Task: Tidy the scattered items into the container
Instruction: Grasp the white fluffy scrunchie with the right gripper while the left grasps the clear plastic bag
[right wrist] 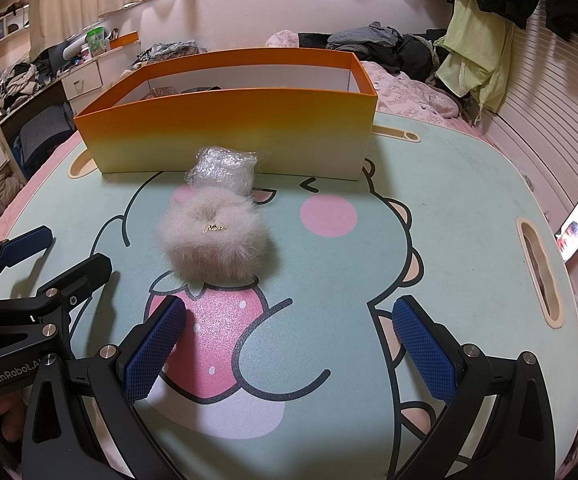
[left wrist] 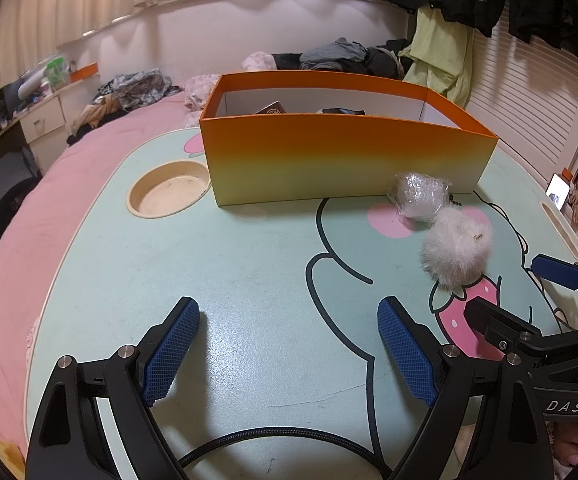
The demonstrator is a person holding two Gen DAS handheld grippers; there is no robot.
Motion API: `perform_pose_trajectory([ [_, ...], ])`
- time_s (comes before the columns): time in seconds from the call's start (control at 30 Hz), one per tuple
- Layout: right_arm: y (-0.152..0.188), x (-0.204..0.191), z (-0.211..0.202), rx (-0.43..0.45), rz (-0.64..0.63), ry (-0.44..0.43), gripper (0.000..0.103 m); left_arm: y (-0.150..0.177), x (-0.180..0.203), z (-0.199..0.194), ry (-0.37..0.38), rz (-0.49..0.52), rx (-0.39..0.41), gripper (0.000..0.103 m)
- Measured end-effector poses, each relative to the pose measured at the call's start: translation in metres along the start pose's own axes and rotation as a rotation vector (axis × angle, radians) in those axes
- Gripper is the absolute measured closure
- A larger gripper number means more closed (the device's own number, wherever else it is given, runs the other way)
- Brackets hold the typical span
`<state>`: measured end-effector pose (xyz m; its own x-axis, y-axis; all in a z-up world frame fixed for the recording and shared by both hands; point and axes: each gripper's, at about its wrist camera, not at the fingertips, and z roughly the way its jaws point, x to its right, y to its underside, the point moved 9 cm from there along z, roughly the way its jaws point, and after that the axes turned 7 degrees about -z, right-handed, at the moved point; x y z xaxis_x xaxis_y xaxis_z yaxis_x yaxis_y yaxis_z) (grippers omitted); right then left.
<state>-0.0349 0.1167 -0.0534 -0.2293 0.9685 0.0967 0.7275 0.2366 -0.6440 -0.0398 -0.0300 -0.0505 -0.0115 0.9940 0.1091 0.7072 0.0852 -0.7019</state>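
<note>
An orange-to-yellow open box (left wrist: 341, 156) (right wrist: 229, 132) stands at the far side of a mint cartoon lap table (left wrist: 249, 264) (right wrist: 449, 200), with dark items showing inside it. A fluffy beige scrunchie (left wrist: 455, 250) (right wrist: 211, 240) lies on the table, and a clear-wrapped white bundle (left wrist: 419, 194) (right wrist: 225, 170) rests just behind it against the box. My left gripper (left wrist: 289, 316) hovers open over bare table, left of the scrunchie. My right gripper (right wrist: 289, 316) is open too, just short of the scrunchie, with nothing between its blue pads (right wrist: 423, 344).
A round cup recess (left wrist: 169, 192) sits left of the box and a slot (right wrist: 539, 272) runs along the table's right side. The table rests on a pink bed (left wrist: 49, 200) strewn with clothes (left wrist: 337, 56). A lit phone (right wrist: 575, 234) leans at the right.
</note>
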Motion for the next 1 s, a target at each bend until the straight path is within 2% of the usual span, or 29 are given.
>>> perform_pose_trajectory([
  [0.13,0.0,0.0,0.0,0.001,0.001,0.0,0.0,-0.001,0.001,0.0,0.005,-0.005,0.002,0.013],
  [0.27,-0.001,0.001,-0.006,0.018,0.02,-0.015,0.001,-0.004,-0.009,-0.009,0.048,-0.083,0.05,0.013],
  [0.3,-0.002,0.002,-0.008,0.032,0.032,-0.037,0.002,-0.004,-0.013,-0.011,0.051,-0.104,0.06,0.013],
  [0.37,-0.007,0.0,-0.015,0.067,0.054,-0.094,0.016,-0.006,-0.023,-0.015,0.044,-0.141,0.08,0.012],
  [0.4,-0.01,-0.001,-0.018,0.08,0.054,-0.108,0.016,-0.006,-0.029,-0.017,0.041,-0.16,0.089,0.012],
  [0.57,-0.039,-0.019,-0.023,0.124,-0.029,-0.106,0.021,-0.011,-0.051,-0.025,0.037,-0.224,0.111,0.01],
  [0.7,-0.053,-0.038,-0.005,0.074,-0.091,-0.105,0.022,-0.017,-0.051,-0.03,0.046,-0.231,0.12,0.01],
  [0.77,-0.051,-0.04,0.008,0.023,-0.093,-0.108,0.06,-0.018,-0.045,-0.03,0.055,-0.216,0.118,0.01],
  [0.8,-0.048,-0.039,0.011,0.015,-0.082,-0.118,0.06,-0.019,-0.042,-0.03,0.057,-0.204,0.116,0.01],
  [1.0,-0.036,-0.007,-0.02,0.127,0.034,-0.162,0.061,-0.027,-0.017,-0.032,0.088,-0.141,0.112,0.01],
])
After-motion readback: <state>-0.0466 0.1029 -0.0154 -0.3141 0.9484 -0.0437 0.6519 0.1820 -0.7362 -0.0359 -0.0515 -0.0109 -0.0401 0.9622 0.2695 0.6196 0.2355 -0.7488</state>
